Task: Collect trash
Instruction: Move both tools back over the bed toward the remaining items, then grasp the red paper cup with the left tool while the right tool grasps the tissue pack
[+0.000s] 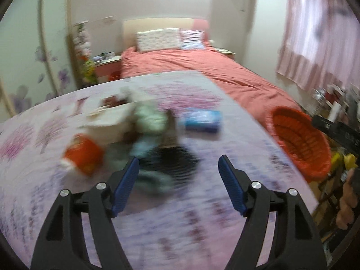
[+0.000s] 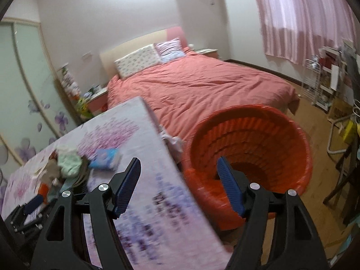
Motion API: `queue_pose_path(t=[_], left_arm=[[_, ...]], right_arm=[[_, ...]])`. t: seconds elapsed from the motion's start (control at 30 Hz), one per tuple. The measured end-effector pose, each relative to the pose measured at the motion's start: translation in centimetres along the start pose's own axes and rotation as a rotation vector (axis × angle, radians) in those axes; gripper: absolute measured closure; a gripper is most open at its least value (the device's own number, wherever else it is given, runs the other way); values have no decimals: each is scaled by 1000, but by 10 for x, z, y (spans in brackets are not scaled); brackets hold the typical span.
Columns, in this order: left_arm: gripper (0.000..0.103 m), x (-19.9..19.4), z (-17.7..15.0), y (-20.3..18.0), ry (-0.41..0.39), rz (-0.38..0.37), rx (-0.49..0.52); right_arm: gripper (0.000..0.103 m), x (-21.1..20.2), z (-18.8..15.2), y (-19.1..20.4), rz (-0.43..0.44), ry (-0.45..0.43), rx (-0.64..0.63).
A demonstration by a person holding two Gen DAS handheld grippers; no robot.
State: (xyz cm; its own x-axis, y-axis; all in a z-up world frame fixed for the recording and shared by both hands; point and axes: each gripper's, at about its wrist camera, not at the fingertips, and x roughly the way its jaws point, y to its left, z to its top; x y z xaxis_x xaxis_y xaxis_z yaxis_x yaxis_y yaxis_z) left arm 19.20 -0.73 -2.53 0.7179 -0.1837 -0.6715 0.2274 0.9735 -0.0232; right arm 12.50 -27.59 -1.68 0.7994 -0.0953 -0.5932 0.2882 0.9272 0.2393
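Jaws apart and empty on both left gripper point(image 1: 177, 168) and right gripper point(image 2: 178, 172), so pickup step: left should likely close on blurred trash pile point(image 1: 144, 130) for red-lined round bin point(image 2: 249, 157).

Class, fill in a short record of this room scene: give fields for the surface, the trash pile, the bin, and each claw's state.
surface: table with a purple floral cloth
trash: blurred pile plus a blue packet, both on the table
bin: orange-red basket beside the table, nothing visible inside
left claw: open, holding nothing, near the pile
right claw: open, holding nothing, above the table edge and basket
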Motion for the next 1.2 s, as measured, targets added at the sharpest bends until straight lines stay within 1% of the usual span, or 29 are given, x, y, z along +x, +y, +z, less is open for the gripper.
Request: queue_pose_path(t=[0.1, 0.23, 0.33, 0.4, 0.53, 0.63, 0.7, 0.77, 0.8, 0.87, 1.0, 1.1, 1.2], left_arm=[[28, 0, -8, 47, 11, 90, -52], [25, 7, -13, 100, 27, 176, -106], [24, 17, -11, 128, 45, 188, -148], [22, 25, -10, 138, 56, 188, -154], [20, 40, -4, 138, 77, 177, -134], [20, 49, -2, 137, 90, 169, -122], [20, 55, -1, 138, 97, 168, -114], [20, 62, 1, 138, 107, 172, -105], [20, 65, 1, 139, 115, 175, -106], [20, 67, 1, 143, 119, 167, -119], [20, 63, 0, 150, 105, 160, -131], [20, 61, -2, 152, 102, 158, -128], [20, 64, -4, 153, 110, 153, -137]], right_arm=[[33, 6, -7, 19, 18, 20, -37], [33, 21, -17, 40, 38, 61, -67], [33, 31, -21, 56, 49, 85, -95], [33, 37, -22, 68, 56, 89, -119], [33, 55, -17, 83, 64, 99, -150], [33, 80, -13, 93, 85, 152, -159], [33, 100, -10, 101, 84, 194, -175], [33, 113, -5, 101, 75, 215, -162], [33, 118, -1, 98, 65, 216, -129], [33, 123, 6, 92, 58, 207, -85], [33, 124, 14, 76, -14, 194, -50], [33, 124, 4, 68, -58, 216, -76], [33, 130, -7, 74, -58, 252, -116]])
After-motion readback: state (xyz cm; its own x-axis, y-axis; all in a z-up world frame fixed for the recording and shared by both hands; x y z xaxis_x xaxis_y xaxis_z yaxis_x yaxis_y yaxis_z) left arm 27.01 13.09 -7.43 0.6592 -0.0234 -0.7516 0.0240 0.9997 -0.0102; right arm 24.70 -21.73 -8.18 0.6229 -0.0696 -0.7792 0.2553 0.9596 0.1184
